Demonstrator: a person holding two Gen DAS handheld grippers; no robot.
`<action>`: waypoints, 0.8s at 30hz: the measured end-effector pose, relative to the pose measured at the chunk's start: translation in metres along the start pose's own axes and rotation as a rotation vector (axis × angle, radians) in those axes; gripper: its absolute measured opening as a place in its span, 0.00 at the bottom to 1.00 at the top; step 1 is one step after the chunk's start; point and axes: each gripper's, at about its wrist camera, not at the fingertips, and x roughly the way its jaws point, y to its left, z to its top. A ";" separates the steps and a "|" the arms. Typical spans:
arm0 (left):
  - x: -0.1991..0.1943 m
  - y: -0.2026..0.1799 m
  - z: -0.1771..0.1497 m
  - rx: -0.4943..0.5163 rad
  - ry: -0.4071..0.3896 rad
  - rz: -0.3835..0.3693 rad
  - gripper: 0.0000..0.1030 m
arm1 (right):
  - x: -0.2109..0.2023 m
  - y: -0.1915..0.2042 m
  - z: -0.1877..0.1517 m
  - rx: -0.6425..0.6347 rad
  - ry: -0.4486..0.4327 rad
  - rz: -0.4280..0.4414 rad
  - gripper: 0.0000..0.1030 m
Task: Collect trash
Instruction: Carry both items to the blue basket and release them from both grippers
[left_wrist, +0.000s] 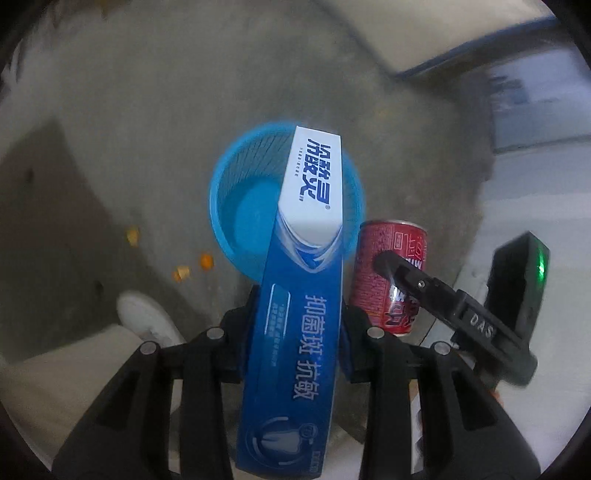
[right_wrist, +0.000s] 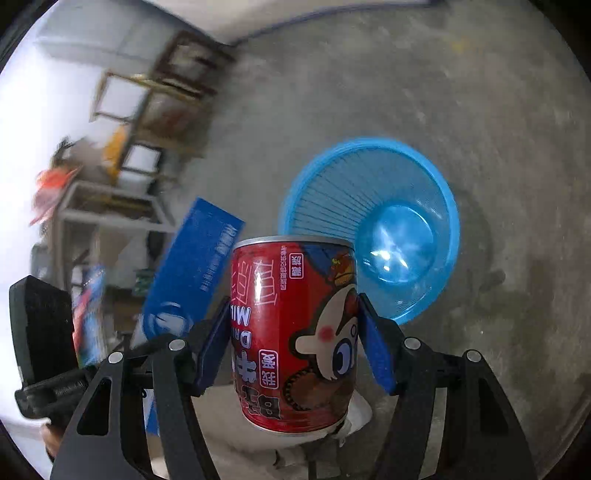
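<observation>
Two hand-held grippers hang over a grey concrete floor (left_wrist: 155, 122), each carrying a piece of trash above a round blue plastic basket (left_wrist: 225, 206).

The left gripper (left_wrist: 295, 325) has its fingers (left_wrist: 354, 332) closed narrowly on the long sides of a toothpaste box (left_wrist: 299, 295). The box is long and slim, deep blue over most of its length with white Chinese lettering and a tooth emblem near the gripped end. Its far end is white with dark blue lettering. That far end points down over the open mouth of the basket.

The right gripper (right_wrist: 291, 339) holds a drink can (right_wrist: 295, 332), its blue-padded fingers (right_wrist: 376, 350) set fairly wide and pressing on both sides of the can. The can is short and red with a silver rim, and shows a cartoon face with a big blue eye and a pink cheek. Its print reads upside down in the right wrist view. The can is just to the right of the box, near the basket's edge.

The basket has ribbed, see-through walls and a glossy solid bottom, and it looks empty. A few small orange scraps (left_wrist: 205, 262) lie on the floor to its left, and a white shoe (left_wrist: 147, 321) shows nearer. Blurred wooden frames (right_wrist: 147, 122) stand against the far wall.
</observation>
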 end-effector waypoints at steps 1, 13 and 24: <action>0.016 0.003 0.011 -0.023 0.026 0.006 0.33 | 0.017 -0.009 0.007 0.028 0.019 -0.020 0.62; 0.056 0.010 0.052 -0.175 0.017 0.013 0.62 | 0.107 -0.058 0.048 0.057 0.171 -0.206 0.62; -0.131 -0.004 -0.032 0.021 -0.254 -0.082 0.67 | 0.206 -0.039 0.063 -0.181 0.320 -0.488 0.62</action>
